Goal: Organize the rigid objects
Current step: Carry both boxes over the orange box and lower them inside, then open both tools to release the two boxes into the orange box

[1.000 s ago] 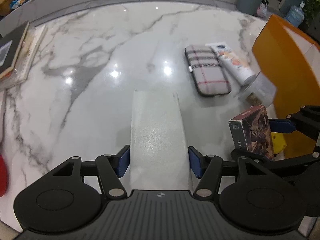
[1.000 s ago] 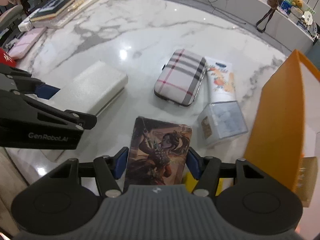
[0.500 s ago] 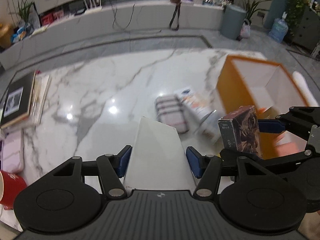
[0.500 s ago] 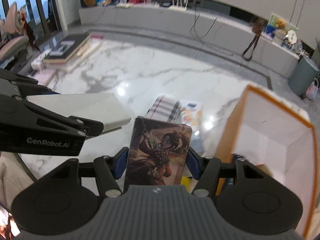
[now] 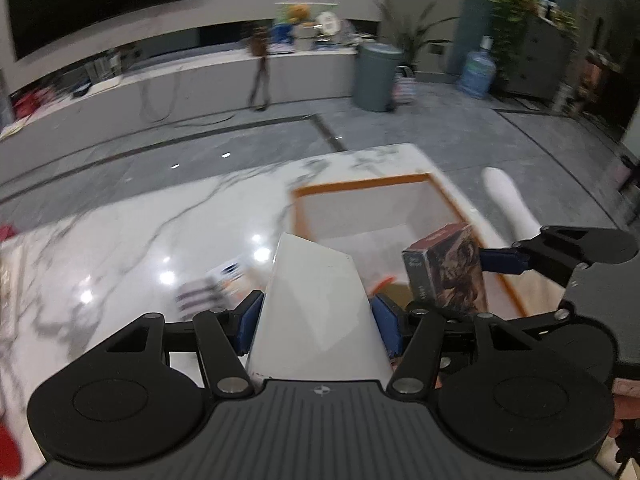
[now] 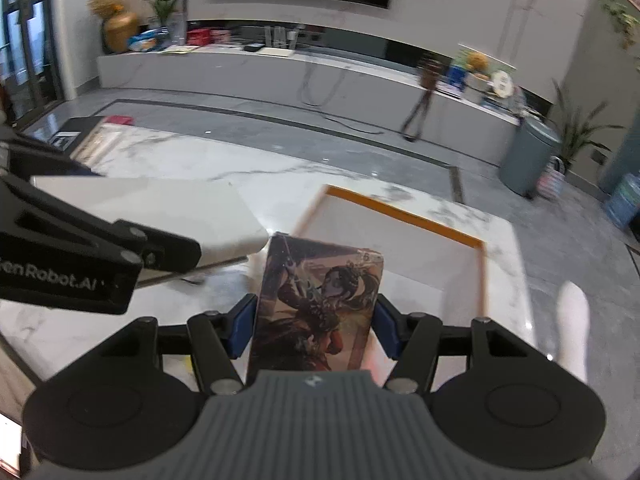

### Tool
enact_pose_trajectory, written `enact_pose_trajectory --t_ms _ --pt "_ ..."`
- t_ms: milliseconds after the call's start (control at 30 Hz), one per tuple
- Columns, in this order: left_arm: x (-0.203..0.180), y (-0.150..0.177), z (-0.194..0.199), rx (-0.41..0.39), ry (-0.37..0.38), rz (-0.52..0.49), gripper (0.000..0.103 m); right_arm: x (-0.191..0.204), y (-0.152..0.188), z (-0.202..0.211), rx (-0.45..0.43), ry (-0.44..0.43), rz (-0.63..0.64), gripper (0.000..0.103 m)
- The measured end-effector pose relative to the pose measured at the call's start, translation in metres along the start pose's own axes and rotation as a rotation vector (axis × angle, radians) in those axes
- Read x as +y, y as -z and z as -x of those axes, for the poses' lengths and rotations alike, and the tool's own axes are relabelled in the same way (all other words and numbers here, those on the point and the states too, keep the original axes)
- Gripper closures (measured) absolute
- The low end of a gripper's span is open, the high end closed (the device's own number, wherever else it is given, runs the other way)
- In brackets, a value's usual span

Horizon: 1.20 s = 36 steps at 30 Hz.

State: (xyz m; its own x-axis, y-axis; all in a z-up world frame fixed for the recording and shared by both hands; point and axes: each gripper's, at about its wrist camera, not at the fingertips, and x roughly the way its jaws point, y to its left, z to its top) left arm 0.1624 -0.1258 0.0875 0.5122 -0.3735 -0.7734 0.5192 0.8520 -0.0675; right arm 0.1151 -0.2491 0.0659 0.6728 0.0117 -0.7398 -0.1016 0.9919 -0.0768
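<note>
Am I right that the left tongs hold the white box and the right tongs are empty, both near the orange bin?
Not quite. The right tongs aren't empty: the right wrist view shows them shut on the illustrated box. The rest stands: the left tongs hold the white box, and both are near the orange bin.

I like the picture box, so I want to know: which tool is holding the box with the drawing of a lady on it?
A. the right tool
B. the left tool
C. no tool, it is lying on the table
A: the picture box sits clamped in the right tool, lifted near the orange-rimmed bin, while the left tool grips a plain white box.
</note>
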Motion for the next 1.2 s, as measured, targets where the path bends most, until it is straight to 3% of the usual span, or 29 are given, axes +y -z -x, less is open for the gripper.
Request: enact_pose_trajectory --t_ms 267,400,767,933,1100,1200 --pt "-0.05 -0.026 -0.049 0.02 0.106 -0.068 0.035 -0.063 0.023 -0.027 0.067 0.064 -0.075 0.042" --pt "-0.063 -0.033 -0.08 0.057 0.119 -0.071 0.035 -0.083 0.03 -0.05 0.106 0.064 -0.09 0.042" --pt "-0.052 -0.035 -0.15 0.174 0.023 -0.048 0.035 -0.076 0.033 -0.108 0.139 0.034 -0.011 0.042" --pt "-0.048 -0.035 -0.174 0.192 0.018 -0.014 0.035 -0.08 0.032 -0.127 0.151 0.054 -0.009 0.042" --pt "-0.056 -0.032 -0.19 0.174 -0.033 -0.097 0.035 -0.079 0.031 -0.137 0.155 0.056 0.007 0.042" --pt "-0.052 -0.031 -0.197 0.182 -0.037 -0.093 0.035 -0.071 0.031 -0.14 0.151 0.067 0.04 0.042"
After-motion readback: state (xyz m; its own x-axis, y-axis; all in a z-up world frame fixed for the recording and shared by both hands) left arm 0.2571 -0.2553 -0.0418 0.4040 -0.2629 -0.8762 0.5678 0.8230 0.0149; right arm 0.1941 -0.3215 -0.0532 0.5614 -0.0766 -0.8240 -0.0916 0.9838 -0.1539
